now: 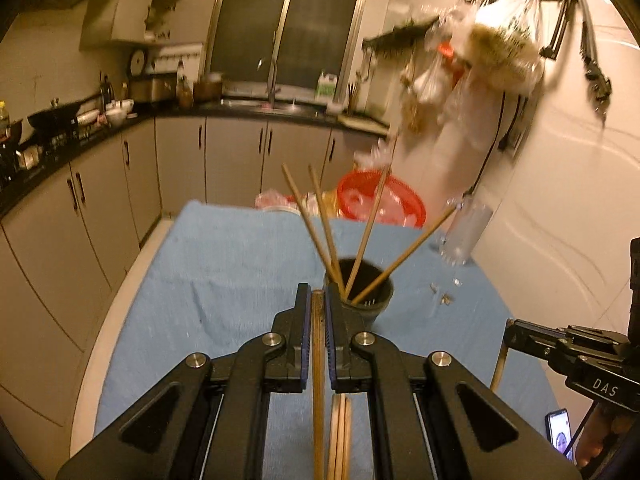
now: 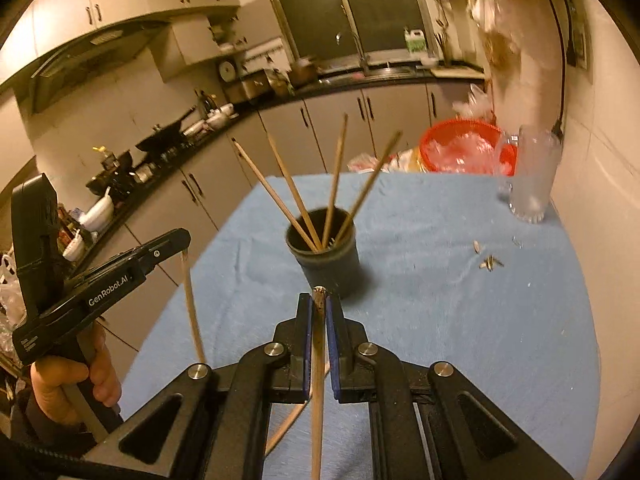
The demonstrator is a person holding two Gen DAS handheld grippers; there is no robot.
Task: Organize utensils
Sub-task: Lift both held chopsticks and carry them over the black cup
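left gripper [image 1: 319,300] clamped on one chopstick [image 1: 318,368], low centre of frame; right gripper [image 2: 319,306] likewise pinching its own chopstick [image 2: 318,380]. dark cup [image 2: 324,254] at mid-frame holds four chopsticks, fanned apart. blue towel [image 2: 460,320] has open room on both sides of cup. gripper bodies read "genrobot.ai" and "das". one clear glass [image 2: 534,172] and one red basket [image 2: 460,148] at upper right, near far edge.
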